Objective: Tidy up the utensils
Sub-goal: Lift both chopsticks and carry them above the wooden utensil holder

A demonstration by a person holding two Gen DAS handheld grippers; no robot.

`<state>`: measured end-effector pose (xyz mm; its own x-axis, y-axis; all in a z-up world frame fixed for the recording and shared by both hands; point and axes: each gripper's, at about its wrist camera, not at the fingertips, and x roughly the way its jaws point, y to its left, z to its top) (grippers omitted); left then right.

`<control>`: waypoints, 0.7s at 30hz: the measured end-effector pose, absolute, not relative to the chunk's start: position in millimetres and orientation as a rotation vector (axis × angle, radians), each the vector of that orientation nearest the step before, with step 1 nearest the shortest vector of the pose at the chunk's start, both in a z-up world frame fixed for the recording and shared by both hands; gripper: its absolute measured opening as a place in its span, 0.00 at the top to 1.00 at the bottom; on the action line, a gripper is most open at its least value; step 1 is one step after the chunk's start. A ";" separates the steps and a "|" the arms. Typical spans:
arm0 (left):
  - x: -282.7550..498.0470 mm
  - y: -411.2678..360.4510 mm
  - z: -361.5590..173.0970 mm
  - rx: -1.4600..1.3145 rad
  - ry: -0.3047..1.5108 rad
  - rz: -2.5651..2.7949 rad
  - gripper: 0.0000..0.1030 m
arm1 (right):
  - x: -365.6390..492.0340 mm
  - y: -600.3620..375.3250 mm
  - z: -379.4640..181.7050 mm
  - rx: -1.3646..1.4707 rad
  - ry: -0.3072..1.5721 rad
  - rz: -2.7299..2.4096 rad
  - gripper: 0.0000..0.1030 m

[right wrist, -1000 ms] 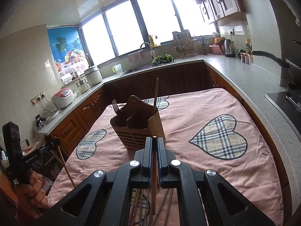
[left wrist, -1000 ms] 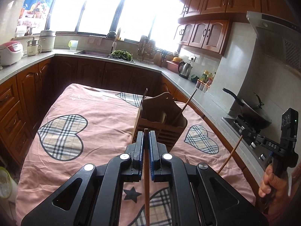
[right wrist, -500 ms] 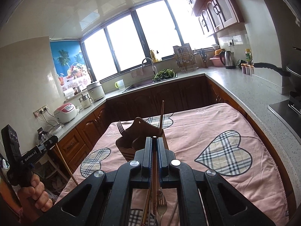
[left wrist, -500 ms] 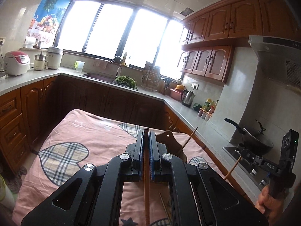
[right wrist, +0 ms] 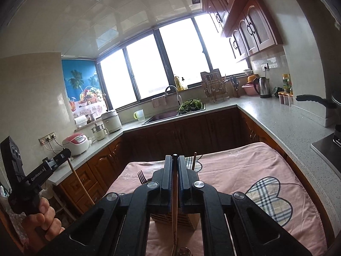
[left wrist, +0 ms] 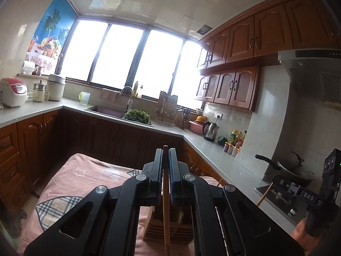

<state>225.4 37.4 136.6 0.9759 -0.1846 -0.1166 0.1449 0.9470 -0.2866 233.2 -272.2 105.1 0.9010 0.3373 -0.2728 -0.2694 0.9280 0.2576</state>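
Wood sticks are in both my tools. My left gripper (left wrist: 165, 155) is squeezed tight on one chopstick (left wrist: 166, 209). My right gripper (right wrist: 175, 162) is squeezed tight on another chopstick (right wrist: 174, 202). The wooden holder (right wrist: 177, 220) sits below them on the pink cloth (right wrist: 245, 170), with a fork (right wrist: 141, 176) in it.

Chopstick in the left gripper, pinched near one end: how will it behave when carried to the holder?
The chopstick looks like thin, straight wood, so probably stiff and light. The left gripper is shut on it near one end, with a long length hanging free below; it may pivot between the fingers. Its narrow shaft probably needs careful aiming at a slot in the wooden holder.
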 end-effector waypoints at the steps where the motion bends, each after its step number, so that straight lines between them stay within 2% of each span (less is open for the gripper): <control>1: 230.2 37.4 137.9 -0.284 0.137 -0.166 0.96 | 236.3 -271.7 107.5 0.219 0.309 0.314 0.96; 10: 268.8 35.9 148.3 -0.320 0.079 -0.148 0.96 | 267.9 -264.0 122.2 0.223 0.236 0.312 0.96; 21: 314.5 30.2 134.2 -0.340 0.086 -0.127 0.96 | 297.7 -257.8 115.9 0.213 0.207 0.286 0.96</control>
<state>314.5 30.2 134.2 0.9883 -0.1389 -0.0623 0.1101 0.9348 -0.3378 297.7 -257.8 115.9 0.9385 0.2995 -0.1716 -0.2559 0.9373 0.2365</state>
